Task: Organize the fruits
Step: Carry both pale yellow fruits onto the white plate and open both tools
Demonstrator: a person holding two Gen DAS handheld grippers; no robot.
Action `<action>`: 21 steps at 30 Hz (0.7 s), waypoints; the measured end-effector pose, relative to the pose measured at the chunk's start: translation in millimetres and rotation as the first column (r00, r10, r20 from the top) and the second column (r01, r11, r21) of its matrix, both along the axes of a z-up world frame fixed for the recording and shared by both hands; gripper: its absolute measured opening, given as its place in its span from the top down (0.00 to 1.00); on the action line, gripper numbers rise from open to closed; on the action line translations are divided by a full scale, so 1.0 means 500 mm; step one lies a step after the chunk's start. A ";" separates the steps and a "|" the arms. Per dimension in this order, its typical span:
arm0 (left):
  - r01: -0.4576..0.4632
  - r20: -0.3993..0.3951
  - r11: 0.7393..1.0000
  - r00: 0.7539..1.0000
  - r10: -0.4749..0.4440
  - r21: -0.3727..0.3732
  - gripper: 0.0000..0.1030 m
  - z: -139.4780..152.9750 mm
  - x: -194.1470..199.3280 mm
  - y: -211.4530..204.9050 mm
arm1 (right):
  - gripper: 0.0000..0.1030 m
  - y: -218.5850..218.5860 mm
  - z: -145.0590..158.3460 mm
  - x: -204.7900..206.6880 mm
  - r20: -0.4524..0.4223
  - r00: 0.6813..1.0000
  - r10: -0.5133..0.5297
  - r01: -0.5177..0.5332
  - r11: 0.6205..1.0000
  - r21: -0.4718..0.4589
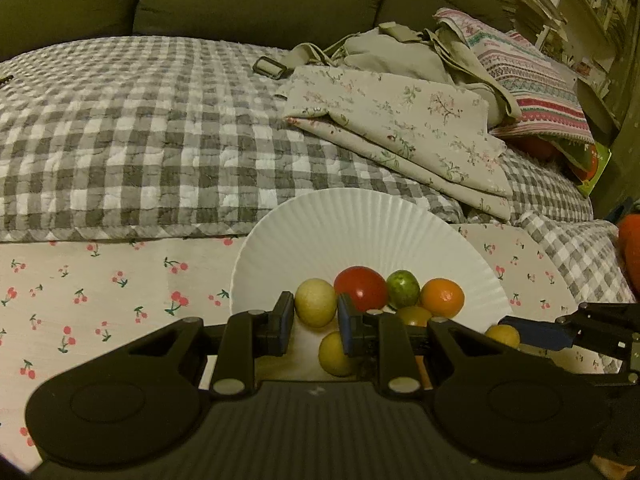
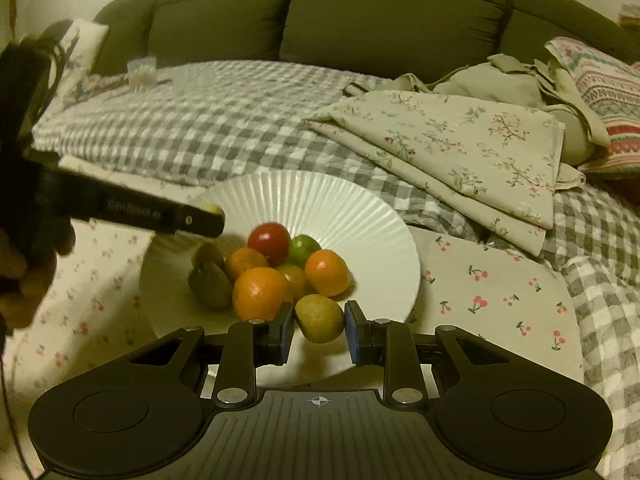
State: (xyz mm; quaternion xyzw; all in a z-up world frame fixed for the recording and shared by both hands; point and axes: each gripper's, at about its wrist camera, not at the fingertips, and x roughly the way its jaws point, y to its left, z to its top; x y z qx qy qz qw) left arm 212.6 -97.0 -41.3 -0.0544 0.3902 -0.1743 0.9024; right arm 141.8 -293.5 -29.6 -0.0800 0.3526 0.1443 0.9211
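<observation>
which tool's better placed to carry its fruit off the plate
Left, likely: the left tool has its yellow fruit at the plate edge, clear of the pile; the right tool grips a green-yellow fruit beside the orange.

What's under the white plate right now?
The white plate sits on a cherry-print cloth, its far rim over the gray checked quilt. Whatever lies directly beneath the plate is covered; fruit piled on it hides its center.
</observation>
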 end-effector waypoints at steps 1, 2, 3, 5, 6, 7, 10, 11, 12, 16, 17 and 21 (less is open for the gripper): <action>0.001 -0.003 1.000 1.000 -0.001 0.000 0.79 -0.002 0.002 -0.001 | 0.75 0.000 -0.003 0.000 0.000 1.000 0.003 -0.003 1.000 -0.003; 0.000 -0.005 1.000 1.000 0.000 -0.002 0.79 -0.005 0.004 -0.002 | 0.75 0.001 -0.004 0.000 0.000 1.000 0.009 -0.009 1.000 0.000; 0.000 -0.009 1.000 1.000 0.000 -0.005 0.79 -0.007 0.005 -0.003 | 0.75 0.002 -0.005 0.000 0.002 1.000 0.014 -0.014 1.000 0.003; 0.000 -0.010 1.000 1.000 -0.001 -0.008 0.79 -0.008 0.007 -0.004 | 0.75 0.005 -0.006 -0.001 0.010 1.000 0.023 -0.023 1.000 -0.001; 0.001 -0.011 1.000 1.000 -0.001 -0.009 0.79 -0.009 0.008 -0.004 | 0.75 0.008 -0.007 -0.001 0.012 1.000 0.027 -0.027 1.000 -0.005; 0.003 -0.013 1.000 1.000 -0.003 -0.011 0.79 -0.008 0.009 -0.003 | 0.75 0.010 -0.009 -0.002 0.016 0.999 0.031 -0.031 0.999 -0.010; 0.006 -0.019 1.000 1.000 -0.007 -0.016 0.79 -0.009 0.010 -0.004 | 0.75 0.012 -0.015 0.000 0.010 0.999 0.033 -0.033 0.999 -0.015; 0.006 -0.018 1.000 1.000 -0.007 -0.018 0.79 -0.008 0.010 -0.003 | 0.75 0.013 -0.015 0.000 0.008 0.999 0.032 -0.032 0.999 -0.015; 0.005 -0.017 1.000 1.000 -0.006 -0.018 0.79 -0.008 0.009 -0.003 | 0.74 0.015 -0.015 0.000 0.007 0.999 0.032 -0.032 0.999 -0.015; 0.000 -0.023 1.000 1.000 -0.001 -0.028 0.79 -0.007 0.008 0.001 | 0.73 0.020 -0.014 0.000 0.012 0.999 0.029 -0.029 0.999 -0.025; -0.001 -0.024 0.999 1.000 0.000 -0.032 0.79 -0.006 0.006 0.003 | 0.73 0.021 -0.014 0.000 0.012 1.000 0.029 -0.029 0.999 -0.025; -0.009 -0.015 0.999 1.000 0.008 -0.052 0.70 0.004 -0.002 0.015 | 0.73 0.017 -0.012 0.000 0.016 1.000 0.017 -0.017 1.000 -0.015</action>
